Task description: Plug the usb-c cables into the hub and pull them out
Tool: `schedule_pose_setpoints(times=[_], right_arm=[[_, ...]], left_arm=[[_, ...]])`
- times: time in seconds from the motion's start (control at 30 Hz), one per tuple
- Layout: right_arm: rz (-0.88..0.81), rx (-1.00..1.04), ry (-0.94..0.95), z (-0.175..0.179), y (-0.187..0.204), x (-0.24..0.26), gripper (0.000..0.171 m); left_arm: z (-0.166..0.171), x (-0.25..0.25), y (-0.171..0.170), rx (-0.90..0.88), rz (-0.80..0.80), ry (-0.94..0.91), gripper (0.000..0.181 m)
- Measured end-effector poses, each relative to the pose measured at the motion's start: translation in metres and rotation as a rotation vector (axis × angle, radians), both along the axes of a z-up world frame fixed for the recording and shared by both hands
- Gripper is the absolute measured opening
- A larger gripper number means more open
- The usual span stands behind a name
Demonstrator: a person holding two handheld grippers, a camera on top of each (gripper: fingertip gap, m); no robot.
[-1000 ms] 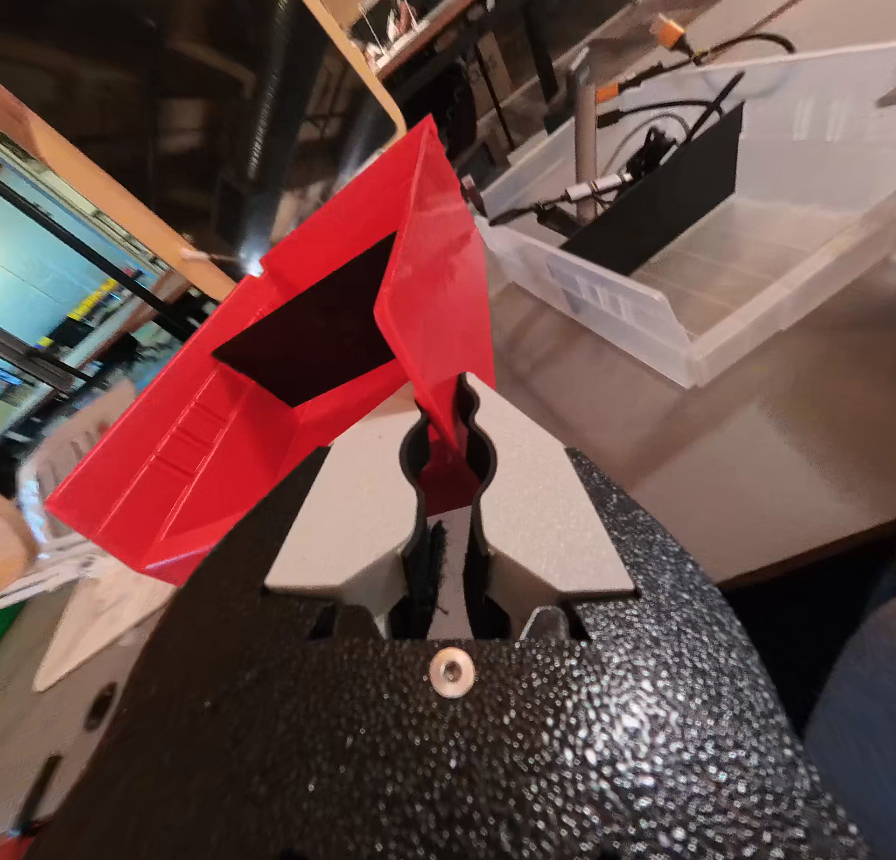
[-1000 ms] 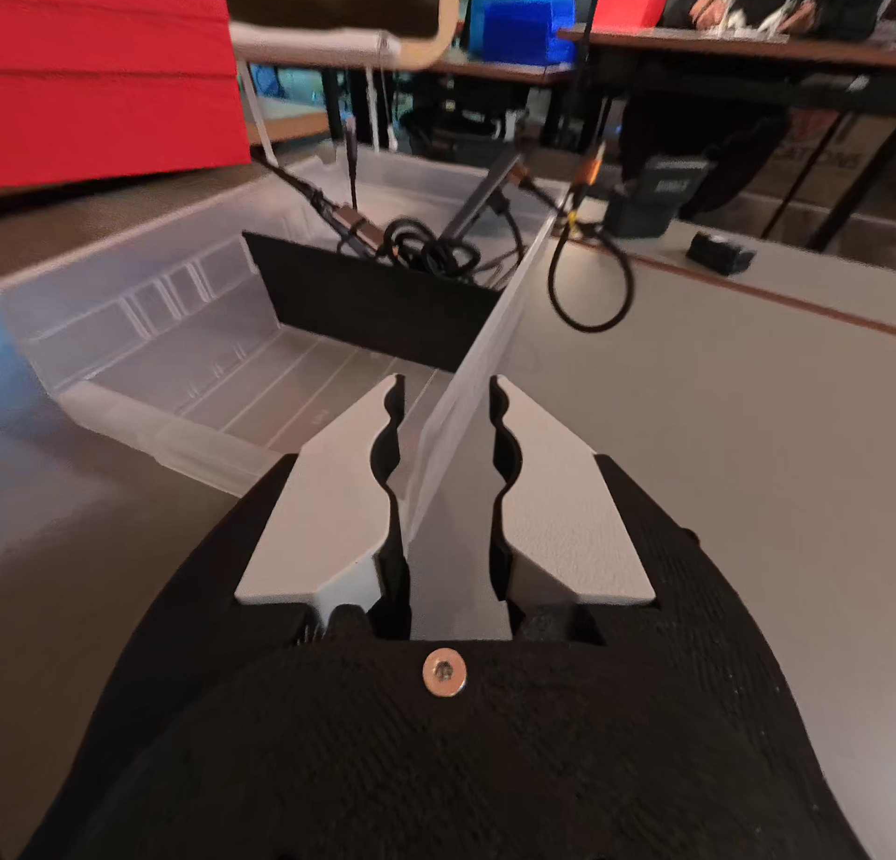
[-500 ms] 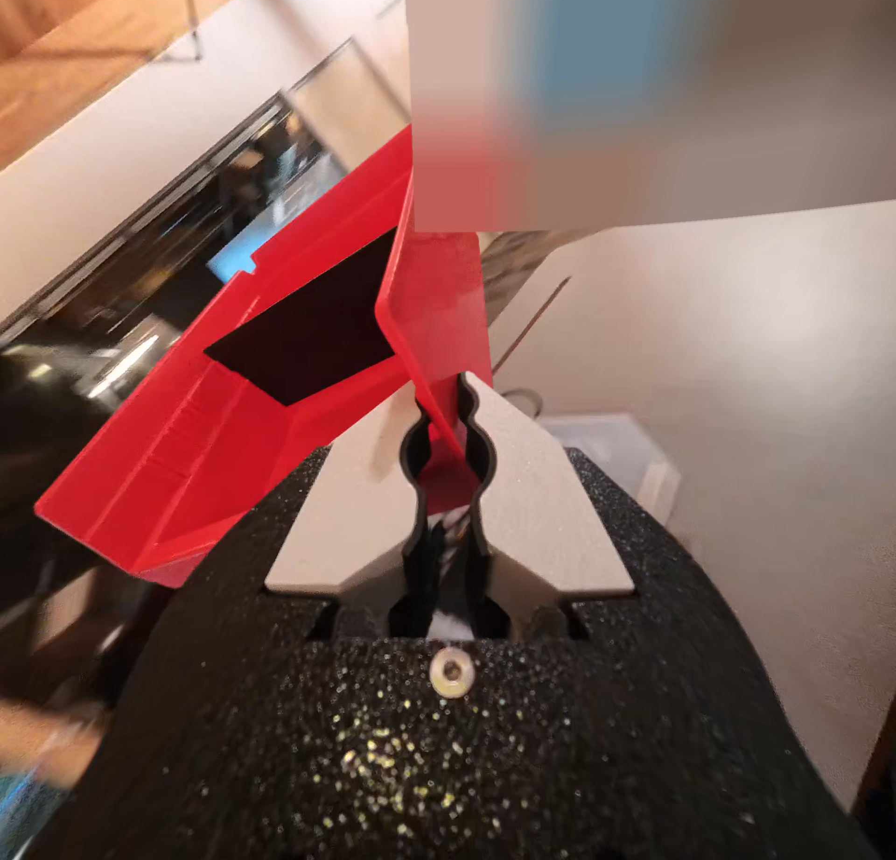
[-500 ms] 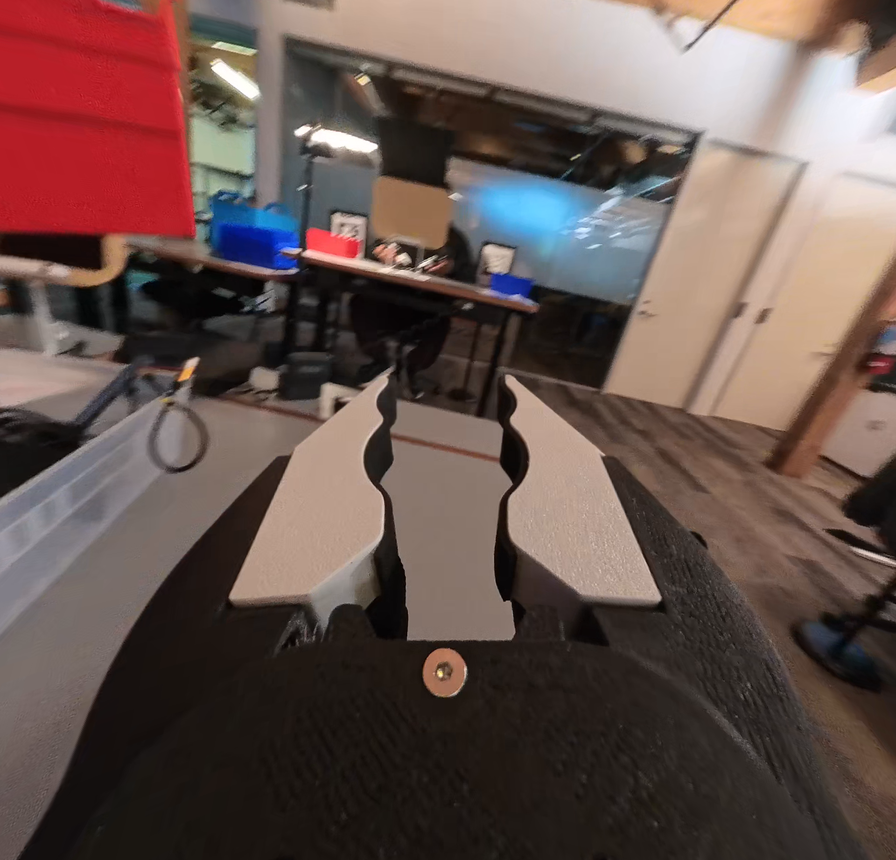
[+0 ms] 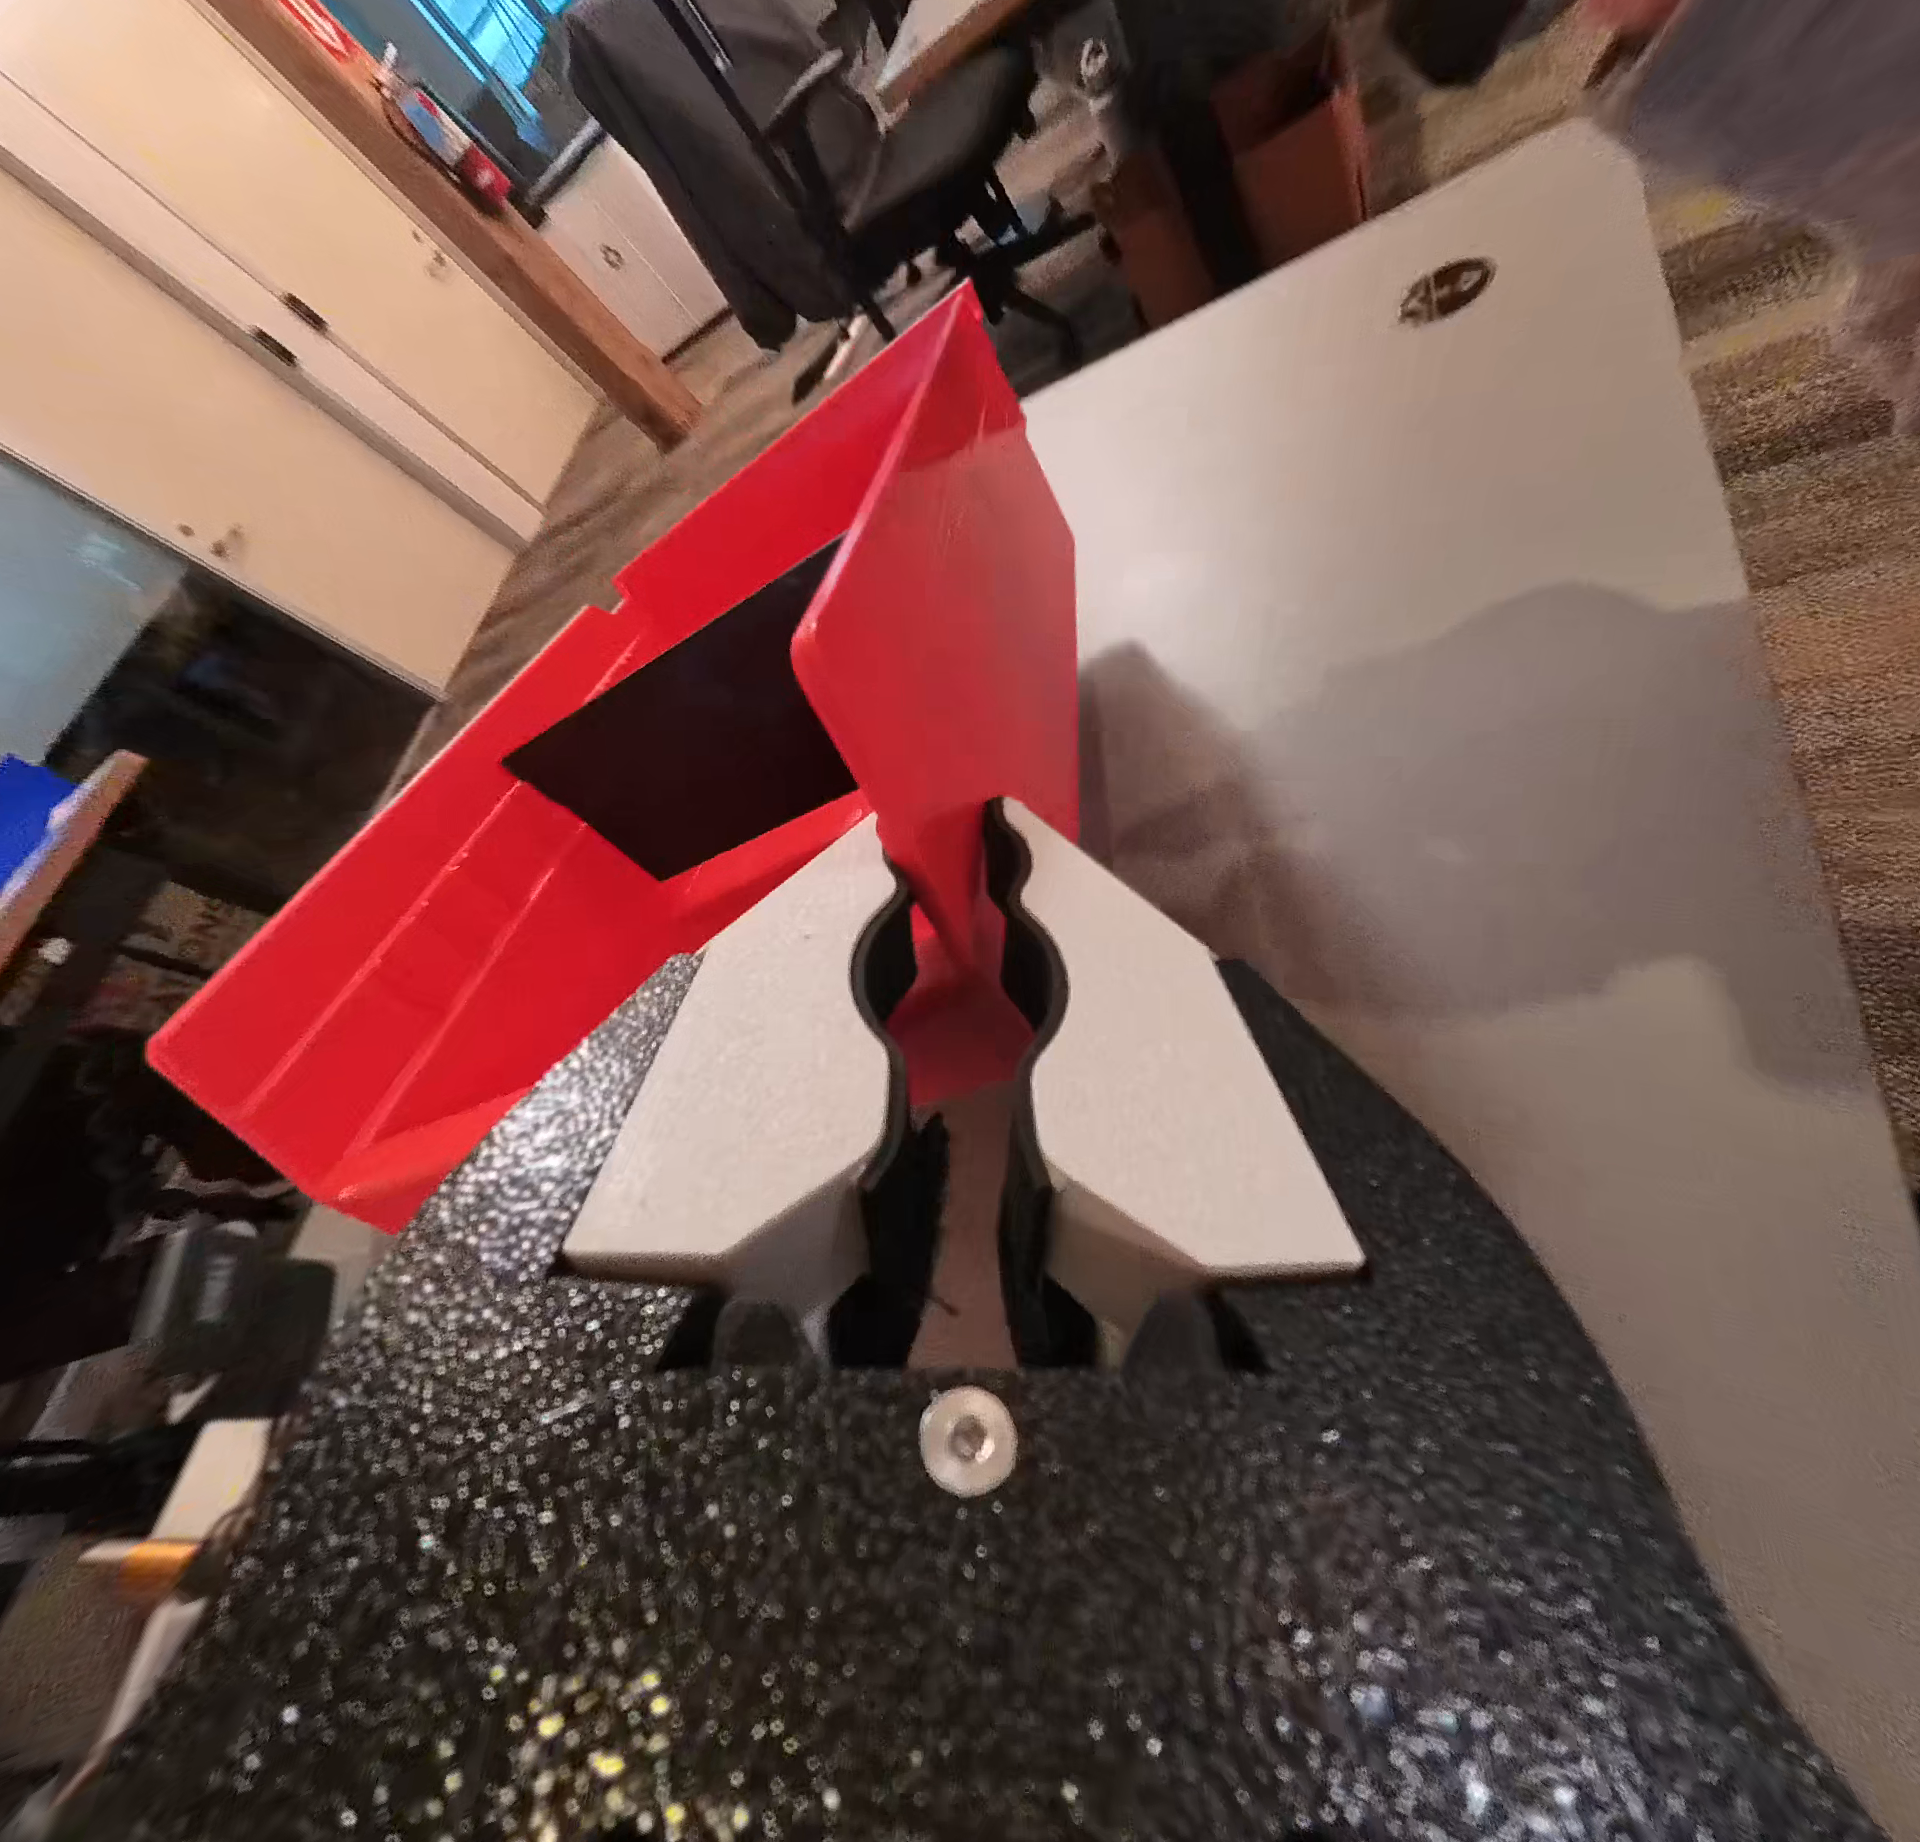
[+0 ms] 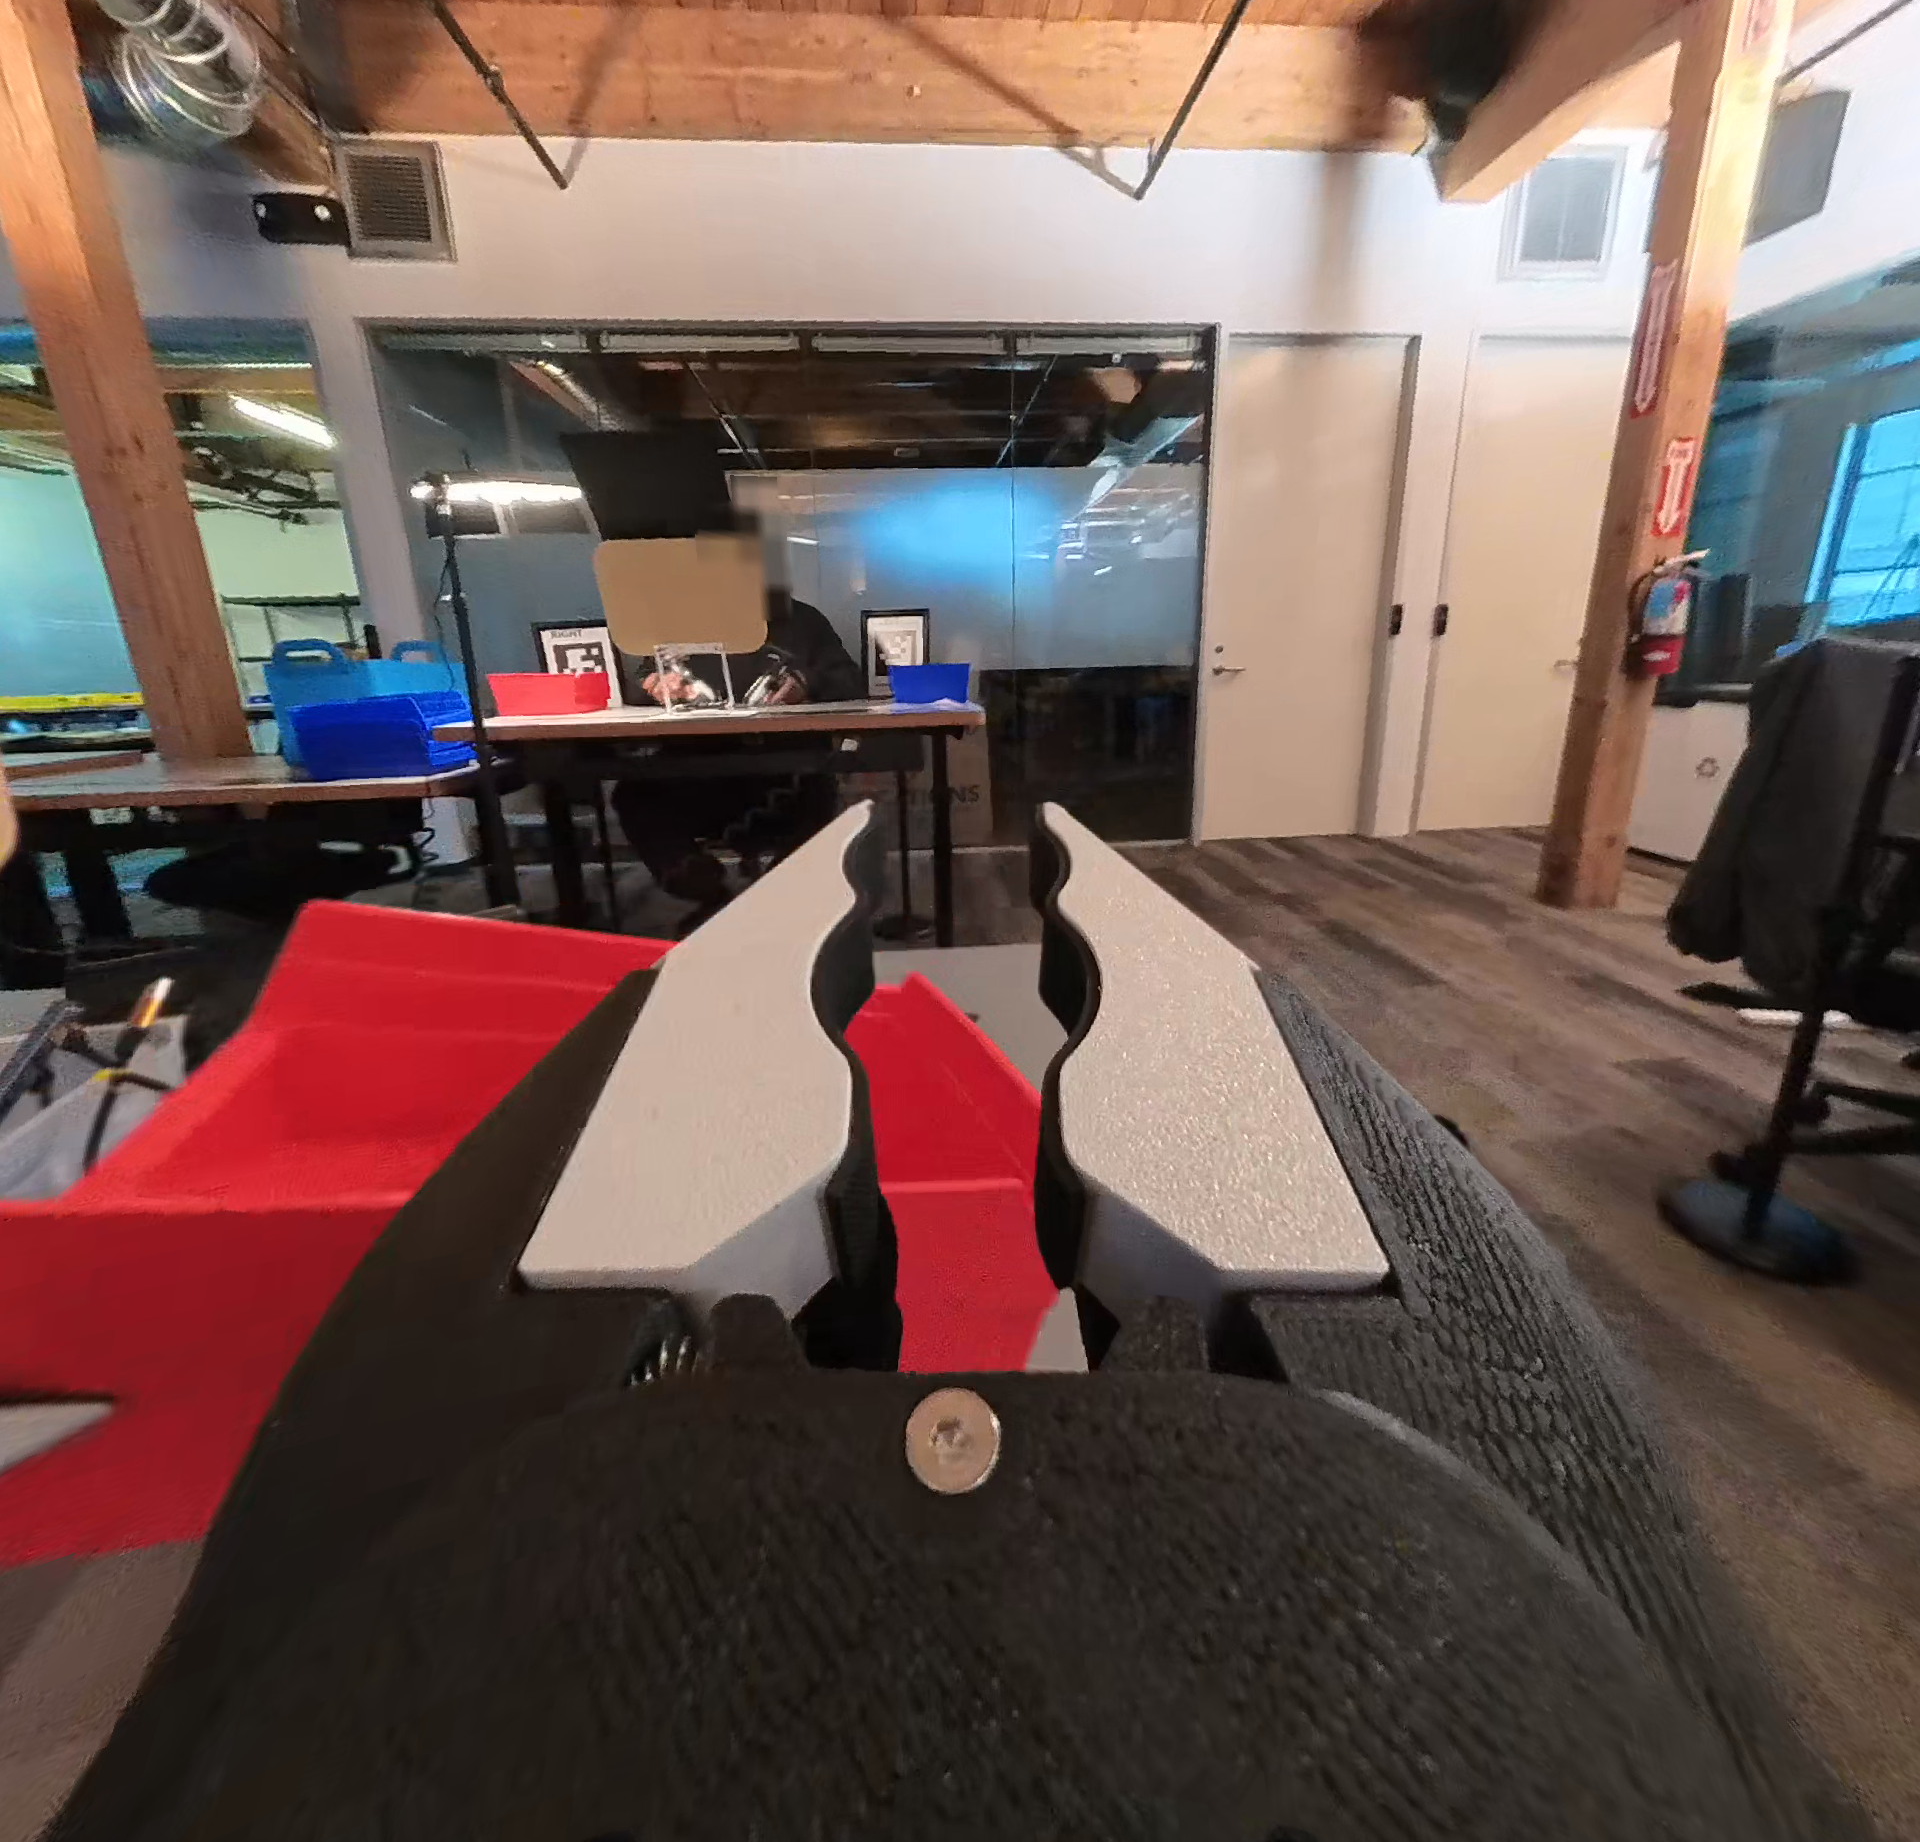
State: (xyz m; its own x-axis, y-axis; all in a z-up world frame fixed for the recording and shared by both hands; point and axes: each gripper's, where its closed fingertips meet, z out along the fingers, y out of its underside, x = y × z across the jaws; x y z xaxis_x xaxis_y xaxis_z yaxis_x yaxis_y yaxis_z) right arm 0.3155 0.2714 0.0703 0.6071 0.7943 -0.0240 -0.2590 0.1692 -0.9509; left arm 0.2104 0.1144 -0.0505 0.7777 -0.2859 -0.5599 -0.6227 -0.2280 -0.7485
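My left gripper (image 5: 982,826) is shut on the side wall of a red plastic bin (image 5: 436,971) and holds it tilted in the air. A black panel (image 5: 707,743) lies inside the bin. My right gripper (image 6: 956,826) is open and empty, raised and pointing out into the room. The red bin shows below and to its left in the right wrist view (image 6: 364,1096). At the far left edge, a clear bin (image 6: 73,1117) holds cables, one with an orange-tipped plug (image 6: 145,1008). No hub is in view.
A pale grey table top (image 5: 1403,649) lies right of the red bin, its far edge near office chairs (image 5: 790,130). A person sits at a far desk (image 6: 727,722) with blue and red bins. A coat-draped chair (image 6: 1808,836) stands at the right. About 25 cm separates my left fingertips from my right.
The left gripper swung the red bin away from the clear bin toward the table's end. The right gripper left the clear bin's wall, rose and turned toward the room.
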Motion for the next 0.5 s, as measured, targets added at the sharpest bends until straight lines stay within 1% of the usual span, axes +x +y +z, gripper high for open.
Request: schedule_pose_setpoints(times=[0.03,0.1,0.27,0.4,0.5], right_arm=[[0.011,-0.012,-0.005,-0.003,0.001,-0.003,0.026],[0.035,-0.029,-0.017,-0.010,0.001,-0.011,0.027],[0.051,-0.035,-0.068,-0.023,0.002,-0.025,0.027],[0.088,-0.055,-0.085,-0.030,0.000,-0.035,0.028],[0.085,-0.039,-0.101,-0.031,-0.003,-0.039,0.028]], left_arm=[[-0.010,0.000,0.006,-0.010,0.004,-0.007,0.008],[-0.026,0.001,0.015,-0.014,0.020,-0.016,0.008],[-0.042,0.007,0.031,0.024,0.075,-0.034,0.008],[-0.059,0.015,0.036,-0.017,0.074,-0.066,0.006],[-0.070,0.018,0.039,-0.053,0.077,-0.082,0.007]])
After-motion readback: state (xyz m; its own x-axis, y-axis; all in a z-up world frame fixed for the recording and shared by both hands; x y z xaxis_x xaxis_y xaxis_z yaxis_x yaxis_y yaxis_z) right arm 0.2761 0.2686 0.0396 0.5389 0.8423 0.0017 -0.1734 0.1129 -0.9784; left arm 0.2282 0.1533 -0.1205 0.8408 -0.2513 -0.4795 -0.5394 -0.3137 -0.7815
